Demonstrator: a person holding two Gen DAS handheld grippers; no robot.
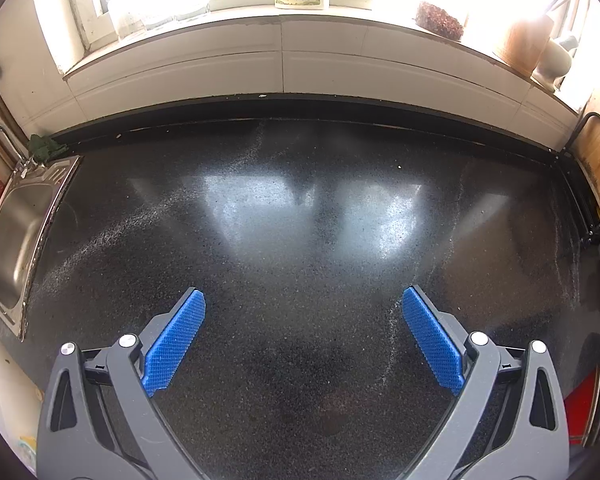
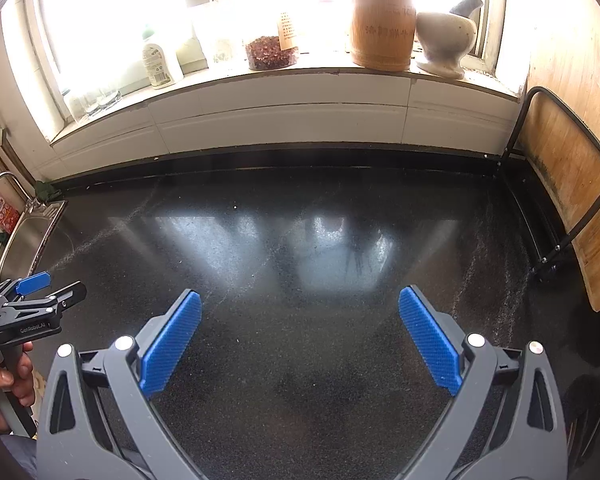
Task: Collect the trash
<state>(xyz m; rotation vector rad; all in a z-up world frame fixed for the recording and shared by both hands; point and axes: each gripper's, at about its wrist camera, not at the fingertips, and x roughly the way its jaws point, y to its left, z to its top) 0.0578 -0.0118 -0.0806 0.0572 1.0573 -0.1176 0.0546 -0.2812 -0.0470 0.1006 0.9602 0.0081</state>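
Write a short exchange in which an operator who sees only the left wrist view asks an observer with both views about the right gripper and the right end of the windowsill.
Operator: I only catch a sliver of the right gripper at my edge. Is it open?
Observer: Yes, the right gripper is wide open, with nothing between its pads, above the black countertop.
Operator: What is the pale thing at the sill's right end? It is washed out for me.
Observer: A stone mortar with a pestle leaning in it, next to the bamboo holder.
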